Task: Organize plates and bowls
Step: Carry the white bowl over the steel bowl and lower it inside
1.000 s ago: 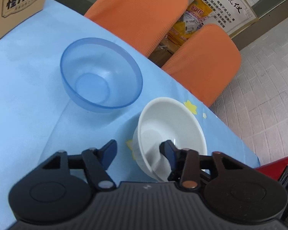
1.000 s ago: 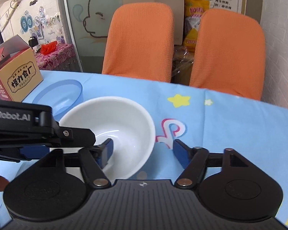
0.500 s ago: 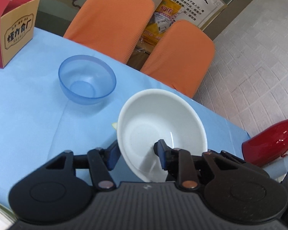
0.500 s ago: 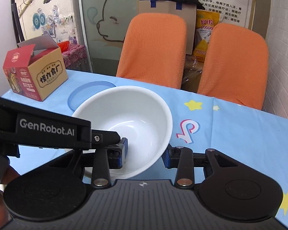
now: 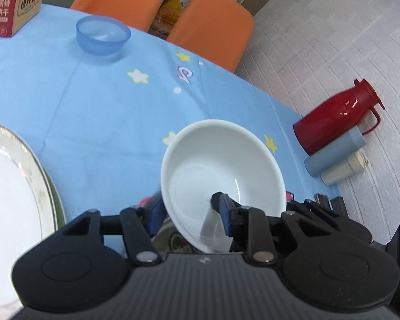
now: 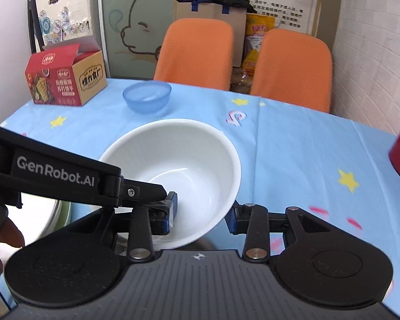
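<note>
A white bowl [image 5: 221, 165] hangs tilted above the blue tablecloth, held by both grippers. My left gripper [image 5: 189, 210] is shut on its near rim, one finger inside and one outside. In the right wrist view the same white bowl [image 6: 178, 165] sits between the fingers of my right gripper [image 6: 200, 220], which is shut on its near wall. The left gripper's finger [image 6: 146, 189] reaches in from the left. A clear blue bowl [image 5: 102, 36] [image 6: 146, 96] stands far back on the table. A gold-rimmed white plate [image 5: 10, 186] lies at the near left on something green.
A cracker box [image 6: 66, 80] stands at the back left. Two orange chairs [image 6: 197, 53] are behind the table. A red flask [image 5: 338, 117] with a grey cup [image 5: 333, 154] and a cream cup [image 5: 344, 170] stands at the right by the brick wall. A hand [image 6: 2, 240] shows at the lower left.
Both grippers closed on the white bowl, lifted it off the cloth and carried it back toward the near side. The blue bowl and the chairs now look farther away.
</note>
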`<state>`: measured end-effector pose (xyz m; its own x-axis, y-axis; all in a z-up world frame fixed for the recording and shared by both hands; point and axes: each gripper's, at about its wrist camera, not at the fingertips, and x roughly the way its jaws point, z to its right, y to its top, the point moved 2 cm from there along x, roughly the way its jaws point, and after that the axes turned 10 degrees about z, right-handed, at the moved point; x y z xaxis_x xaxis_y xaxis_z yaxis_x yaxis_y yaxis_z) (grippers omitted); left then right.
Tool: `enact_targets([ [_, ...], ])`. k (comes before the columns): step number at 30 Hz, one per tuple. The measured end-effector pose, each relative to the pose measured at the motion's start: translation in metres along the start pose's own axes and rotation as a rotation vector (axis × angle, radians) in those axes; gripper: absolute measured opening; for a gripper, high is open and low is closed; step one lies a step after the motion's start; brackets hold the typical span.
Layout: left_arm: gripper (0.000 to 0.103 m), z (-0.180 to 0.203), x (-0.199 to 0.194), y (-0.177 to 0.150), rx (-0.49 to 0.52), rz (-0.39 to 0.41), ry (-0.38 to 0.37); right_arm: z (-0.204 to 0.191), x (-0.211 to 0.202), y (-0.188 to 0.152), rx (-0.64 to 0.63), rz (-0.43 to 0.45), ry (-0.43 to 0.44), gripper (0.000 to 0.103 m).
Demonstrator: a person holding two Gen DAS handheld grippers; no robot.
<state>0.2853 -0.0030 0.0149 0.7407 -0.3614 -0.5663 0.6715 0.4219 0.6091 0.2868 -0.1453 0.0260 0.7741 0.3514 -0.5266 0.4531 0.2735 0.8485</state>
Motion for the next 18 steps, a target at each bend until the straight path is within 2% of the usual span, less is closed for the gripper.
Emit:
enact_targets([
  [6,0.027,0.003,-0.012,-0.032,0.036,-0.03,0.003,-0.008,-0.021,-0.028,0.003,-0.011,-0.028,0.067],
  [11,0.029,0.0,-0.012,-0.036,0.045,-0.049,0.017,-0.008,-0.022,-0.039,0.035,-0.016,-0.014,0.067],
  [12,0.033,0.0,-0.012,-0.035,0.048,-0.046,0.021,-0.008,-0.022,-0.04,0.038,-0.014,-0.014,0.067],
  [13,0.047,0.0,-0.013,-0.035,0.057,-0.042,0.024,-0.008,-0.021,-0.04,0.043,-0.013,-0.011,0.068],
  [14,0.051,0.0,-0.014,-0.034,0.067,-0.038,0.033,-0.007,-0.023,-0.042,0.048,-0.011,-0.01,0.068],
  [15,0.065,0.001,-0.016,-0.033,0.074,-0.035,0.035,-0.006,-0.024,-0.043,0.055,-0.005,-0.007,0.068],
  [16,0.075,0.002,-0.018,-0.03,0.083,-0.036,0.032,-0.005,-0.027,-0.045,0.067,-0.002,0.004,0.068],
  [18,0.085,0.005,-0.024,-0.026,0.089,-0.042,0.013,-0.001,-0.031,-0.048,0.093,0.009,0.018,0.068],
])
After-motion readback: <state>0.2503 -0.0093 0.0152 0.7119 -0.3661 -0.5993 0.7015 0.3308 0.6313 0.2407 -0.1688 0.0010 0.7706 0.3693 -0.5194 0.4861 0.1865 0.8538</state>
